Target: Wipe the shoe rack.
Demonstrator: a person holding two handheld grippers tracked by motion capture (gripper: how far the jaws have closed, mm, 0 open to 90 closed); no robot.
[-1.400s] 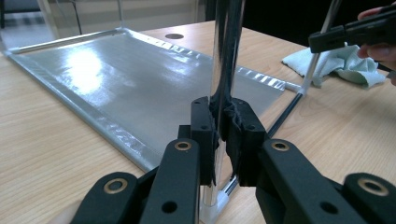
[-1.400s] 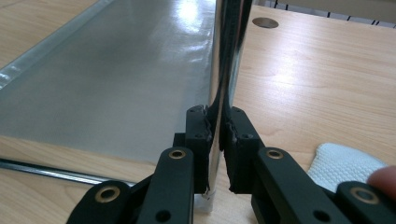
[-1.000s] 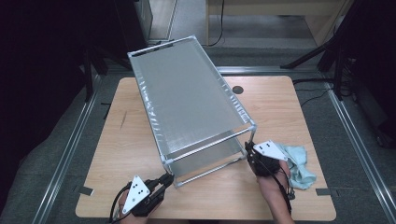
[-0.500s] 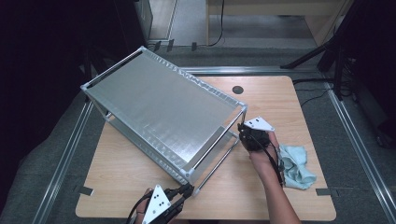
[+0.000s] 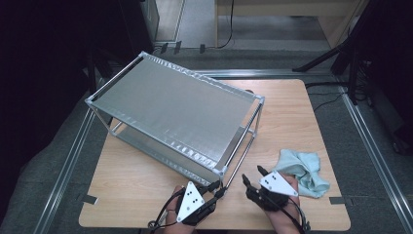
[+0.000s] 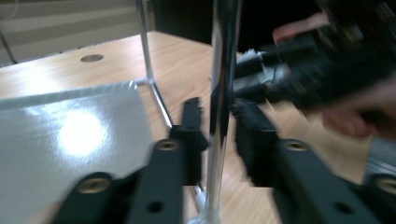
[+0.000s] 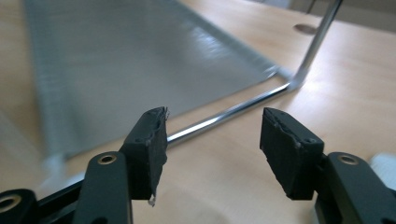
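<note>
Rack (image 5: 175,114) turned on worktop (image 5: 302,122) | left gripper (image 6: 219,126) jaws just eased, astride corner post (image 6: 219,70) | right gripper (image 7: 212,135) jaws just opened, empty | next: likely cloth (image 5: 304,170).

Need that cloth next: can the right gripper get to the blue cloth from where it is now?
Probably yes. The blue cloth lies on bare table right beside the right gripper, whose jaws have just been opening with nothing between them; the rack sits on its other side.

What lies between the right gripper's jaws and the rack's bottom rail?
In the right gripper view, only bare wooden table lies between the open right gripper and the rack's chrome bottom rail.
</note>
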